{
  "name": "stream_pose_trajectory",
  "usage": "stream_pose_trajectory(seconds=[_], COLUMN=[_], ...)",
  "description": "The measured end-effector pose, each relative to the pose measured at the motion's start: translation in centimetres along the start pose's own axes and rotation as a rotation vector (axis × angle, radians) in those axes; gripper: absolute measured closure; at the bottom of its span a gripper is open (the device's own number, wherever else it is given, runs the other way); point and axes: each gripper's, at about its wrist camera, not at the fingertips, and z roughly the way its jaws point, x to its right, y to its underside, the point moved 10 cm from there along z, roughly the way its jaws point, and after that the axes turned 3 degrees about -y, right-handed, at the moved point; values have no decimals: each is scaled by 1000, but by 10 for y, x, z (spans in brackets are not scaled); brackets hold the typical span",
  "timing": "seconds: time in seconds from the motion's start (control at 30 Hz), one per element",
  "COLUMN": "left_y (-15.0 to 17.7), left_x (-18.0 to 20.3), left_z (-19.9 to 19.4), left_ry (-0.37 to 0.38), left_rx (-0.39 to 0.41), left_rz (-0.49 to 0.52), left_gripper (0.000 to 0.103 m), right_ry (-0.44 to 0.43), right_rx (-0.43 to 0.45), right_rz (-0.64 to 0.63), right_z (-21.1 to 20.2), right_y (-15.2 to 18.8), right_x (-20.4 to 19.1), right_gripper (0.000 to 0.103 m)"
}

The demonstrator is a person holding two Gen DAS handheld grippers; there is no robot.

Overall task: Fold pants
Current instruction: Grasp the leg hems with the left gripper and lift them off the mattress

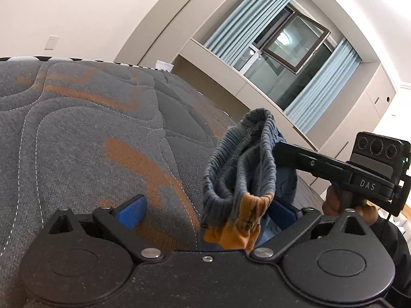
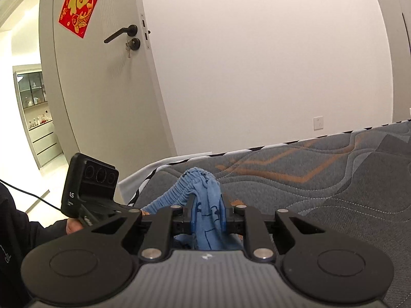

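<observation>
Left wrist view: the left gripper (image 1: pixel 205 213) has its two blue-padded fingers spread apart, one pair of blue ribbed pants (image 1: pixel 239 169) with orange trim hanging between them above the grey quilted mattress (image 1: pixel 77 128). Right wrist view: the right gripper (image 2: pixel 207 222) is clamped on the waistband.

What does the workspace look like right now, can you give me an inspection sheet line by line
Surface: grey quilted mattress with orange pattern.
Job's things: blue pants with elastic waistband, held up off the mattress.
Clutter: nothing seen.
Grippers: right gripper shut on the pants; left gripper open, waistband between its fingers.
Cables: black cable beside the left device.
Surroundings: white door with red decoration, window with blue curtains, wall socket.
</observation>
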Motion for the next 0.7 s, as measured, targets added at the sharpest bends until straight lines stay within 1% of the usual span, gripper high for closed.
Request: stream_pose_trajectory(seconds=[0.1,0.17,0.2,0.23,0.27,0.3,0.4,0.47,0.5,0.53,0.57,0.63,0.67,0.7], left_y=[-1,-1,-1,-1,-1,-2,-4,-4,-4,-4,-3,1,3,5], left_x=[1,3,2,2,3,3,4,5,7,8,8,7,4,1], left_z=[-2,-2,-4,-4,-4,-5,-11,-17,-20,-23,-24,-22,-20,-18], left_ry=[-6,3,12,22,36,44,25,1,-11,-23,-34,-72,-90,-104], left_rx=[-2,-7,-12,-16,-18,-16,13,31,40,47,48,37,31,23], left_rz=[-18,-26,-35,-46,-55,-65,-80,-81,-83,-88,-89,-80,-82,-88], left_gripper=[12,21,31,47,58,74,83,85,86,86,86,86,86,86], right_ry=[5,8,10,15,18,21,38,62,95,151,202,326,409,515], right_rx=[1,2,3,3,2,1,-2,-1,1,3,3,-5,-20,-44], right_rz=[1,-2,-1,1,4,8,4,6,2,1,6,24,26,18], right_z=[-2,1,1,2,3,3,6,8,9,9,7,-1,-7,-15], right_y=[0,2,4,4,6,7,9,10,10,9,8,9,11,16], right_x=[1,1,1,2,4,5,6,7,10,14,19,27,31,36], right_gripper=[83,83,83,83,83,83,83,79,70,54,47,30,25,14])
